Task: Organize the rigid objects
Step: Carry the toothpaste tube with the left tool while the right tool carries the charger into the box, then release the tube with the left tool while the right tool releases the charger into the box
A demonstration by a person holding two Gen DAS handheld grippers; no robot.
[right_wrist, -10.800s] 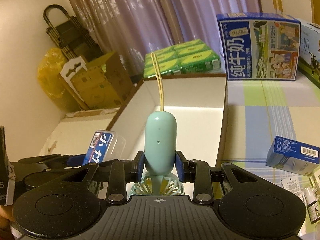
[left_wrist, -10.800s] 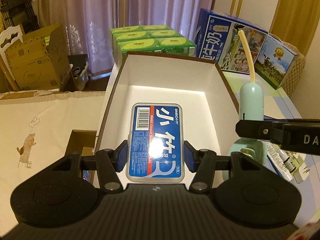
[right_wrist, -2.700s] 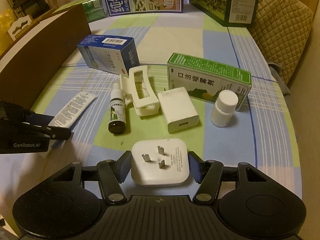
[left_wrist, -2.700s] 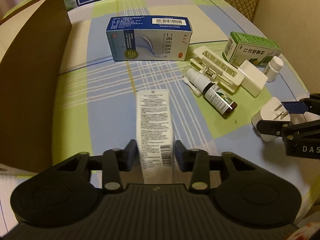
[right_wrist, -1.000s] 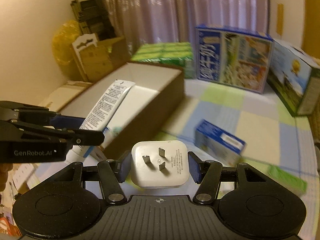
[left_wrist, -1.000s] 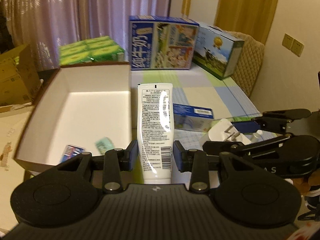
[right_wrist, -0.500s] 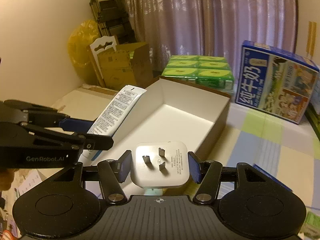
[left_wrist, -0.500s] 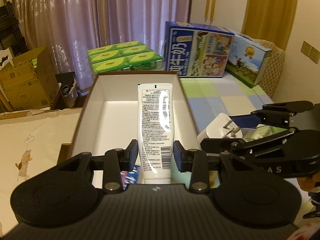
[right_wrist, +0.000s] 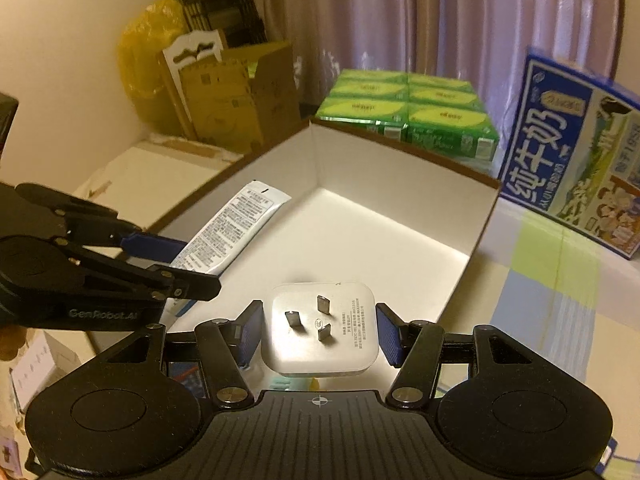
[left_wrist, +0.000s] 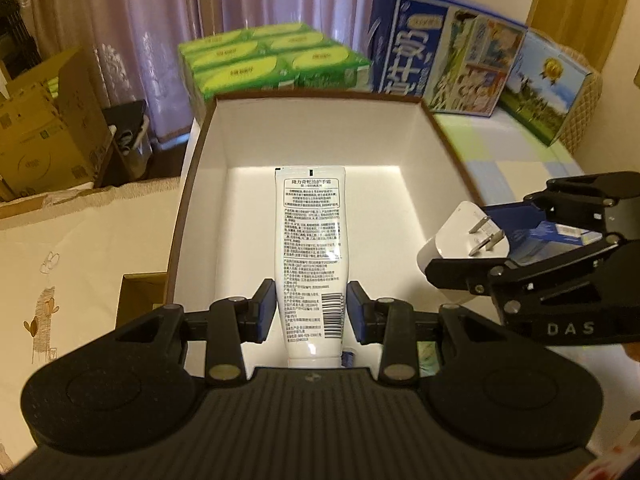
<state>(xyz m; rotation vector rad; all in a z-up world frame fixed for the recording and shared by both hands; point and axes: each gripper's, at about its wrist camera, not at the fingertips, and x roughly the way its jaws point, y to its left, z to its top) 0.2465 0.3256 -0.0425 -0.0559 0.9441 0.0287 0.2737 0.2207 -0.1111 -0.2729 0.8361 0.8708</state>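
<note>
Both hand-held grippers hang loaded over the open box, ready to set their things inside.

The left hand-held gripper (left_wrist: 311, 312) is clamped across the lower part of a white tube (left_wrist: 310, 240), whose crimped end points out over the white floor of the brown-rimmed box (left_wrist: 316, 98). The right hand-held gripper (right_wrist: 319, 334) is clamped on the two side faces of a white plug adapter (right_wrist: 320, 330), prongs facing up, just above the box's near end. The tube looks light and soft-walled, likely to dent or slide under a hard squeeze, so a hold low near the cap end suits it. The adapter seems stiff, smooth and fairly light; its flat sides give the pads a sure seat, away from the prongs. Neither thing looks fragile.
</note>
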